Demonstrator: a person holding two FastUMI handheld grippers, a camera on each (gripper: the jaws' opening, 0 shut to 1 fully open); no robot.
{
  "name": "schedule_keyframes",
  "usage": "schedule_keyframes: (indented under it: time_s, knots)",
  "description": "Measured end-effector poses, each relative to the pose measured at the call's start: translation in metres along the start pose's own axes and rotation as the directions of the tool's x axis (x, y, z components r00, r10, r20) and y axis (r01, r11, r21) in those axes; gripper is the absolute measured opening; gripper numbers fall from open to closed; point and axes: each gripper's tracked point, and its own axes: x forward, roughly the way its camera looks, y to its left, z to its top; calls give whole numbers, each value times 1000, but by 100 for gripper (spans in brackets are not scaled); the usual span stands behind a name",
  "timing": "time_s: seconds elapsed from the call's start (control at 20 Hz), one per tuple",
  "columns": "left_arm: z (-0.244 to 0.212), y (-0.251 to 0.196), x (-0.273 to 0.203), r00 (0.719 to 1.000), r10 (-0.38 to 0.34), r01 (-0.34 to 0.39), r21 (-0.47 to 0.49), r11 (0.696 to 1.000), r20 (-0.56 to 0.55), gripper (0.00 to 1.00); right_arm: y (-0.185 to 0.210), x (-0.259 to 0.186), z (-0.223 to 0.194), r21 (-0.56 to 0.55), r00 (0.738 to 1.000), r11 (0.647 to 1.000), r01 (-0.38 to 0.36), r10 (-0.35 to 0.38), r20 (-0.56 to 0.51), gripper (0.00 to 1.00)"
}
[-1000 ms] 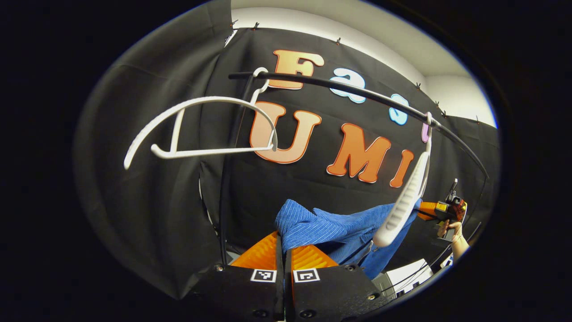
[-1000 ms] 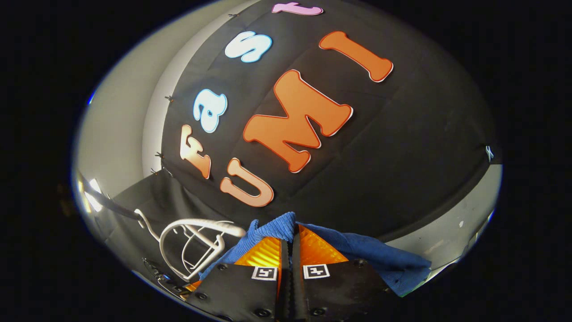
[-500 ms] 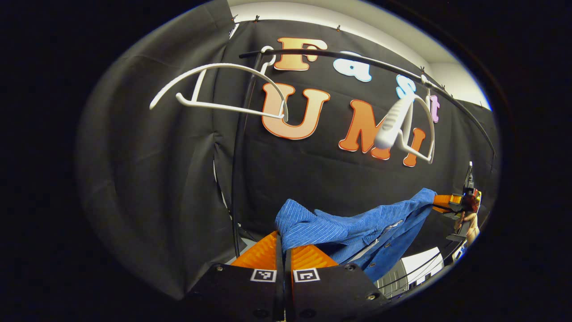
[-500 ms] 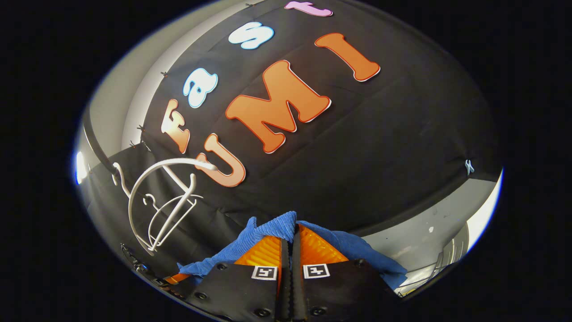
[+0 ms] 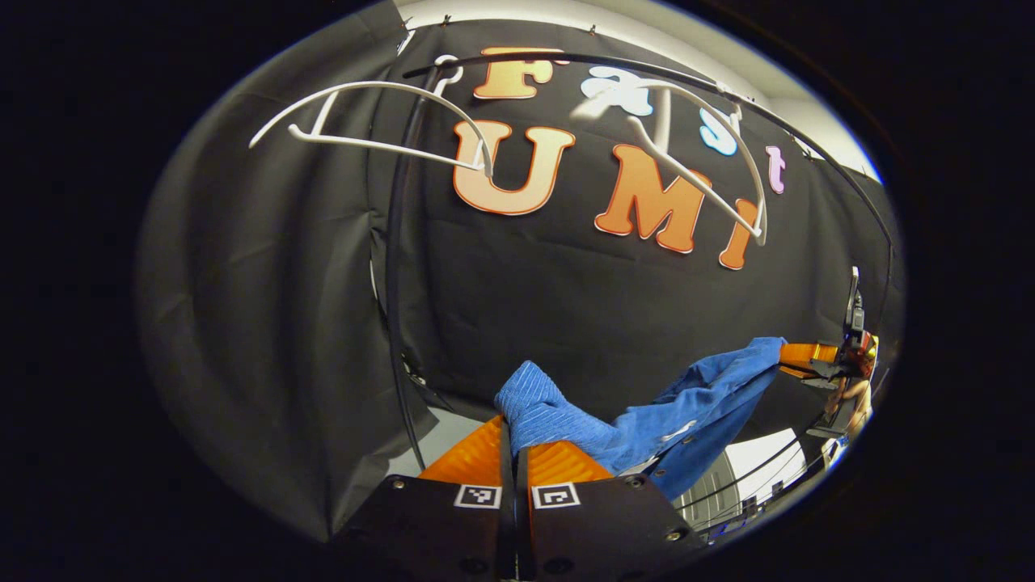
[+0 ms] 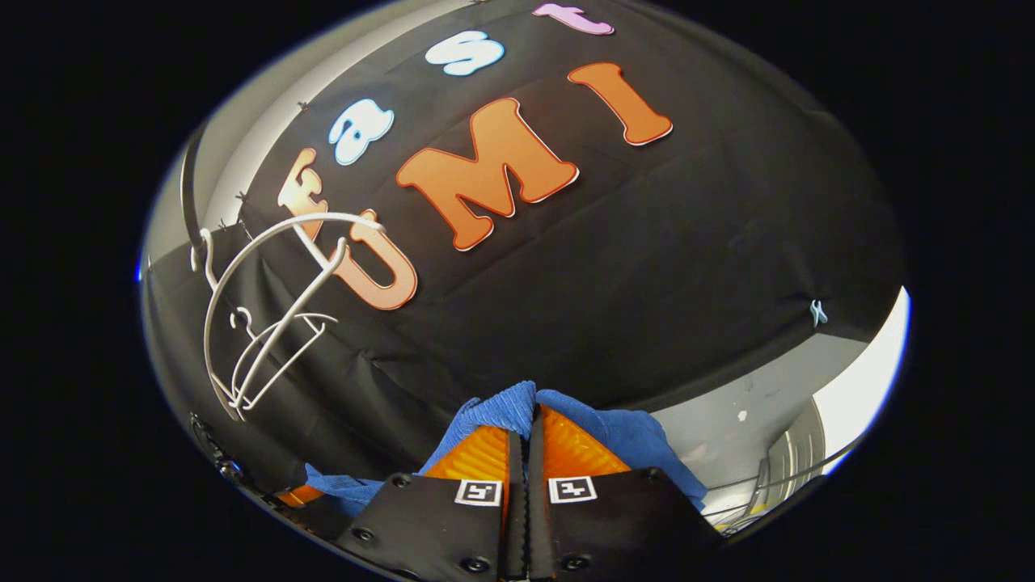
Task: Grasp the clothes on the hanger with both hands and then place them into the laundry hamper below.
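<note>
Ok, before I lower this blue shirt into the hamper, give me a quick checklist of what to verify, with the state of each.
1. Left tool gripping the blue shirt: ok, both fingers closed on a corner of the fabric.
2. Right tool gripping the shirt: ok, fingers closed on cloth.
3. Shirt free of the white hangers: ok, both hang bare on the rail, above the shirt.
4. Shirt spread between the tools: ok, it spans across to the far tool in the left gripper view, sagging a little.
5. Hamper under the shirt: cannot tell; a wire rim shows low in the right gripper view.
</note>
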Motion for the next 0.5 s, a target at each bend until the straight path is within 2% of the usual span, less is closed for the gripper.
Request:
schedule_keyframes:
  time_s: [0.15, 0.5]
  knots:
    - [-10, -21, 2, 1000, -19, 19, -24, 1000, -14, 1, 8, -6, -19, -37, 1000, 999, 5, -5, -19, 8]
    - [-33, -75, 13, 995, -82, 82, 8, 997, -53, 1, 11, -10, -61, -71, 998, 997, 32, -36, -56, 8]
